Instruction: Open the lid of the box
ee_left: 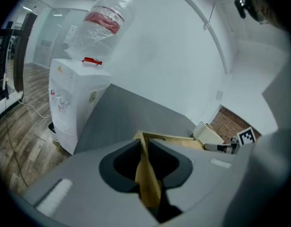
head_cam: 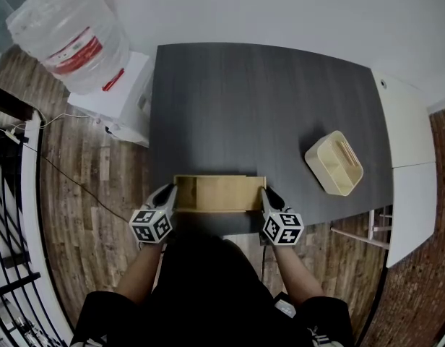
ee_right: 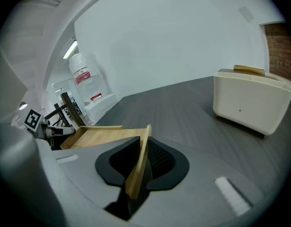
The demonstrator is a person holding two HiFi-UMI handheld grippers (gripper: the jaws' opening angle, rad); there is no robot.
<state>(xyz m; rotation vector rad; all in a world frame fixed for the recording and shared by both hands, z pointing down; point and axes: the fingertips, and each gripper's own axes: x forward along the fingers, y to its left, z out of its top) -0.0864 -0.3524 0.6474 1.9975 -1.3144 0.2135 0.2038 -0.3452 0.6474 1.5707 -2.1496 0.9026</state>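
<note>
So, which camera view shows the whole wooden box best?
The head view: the wooden box shows whole from above, with the left gripper and right gripper at its ends. Each gripper view shows mainly the end wall between its own jaws, plus part of the top.

box [head_cam: 219, 194]: pale bare wood, matt, smooth | table [head_cam: 266, 107]: dark grey wood-grain, matt | container [head_cam: 334, 163]: cream plastic, smooth | water bottle [head_cam: 71, 31]: clear glossy plastic | dispenser [head_cam: 125, 100]: white smooth plastic | floor [head_cam: 92, 223]: brown wood planks
</note>
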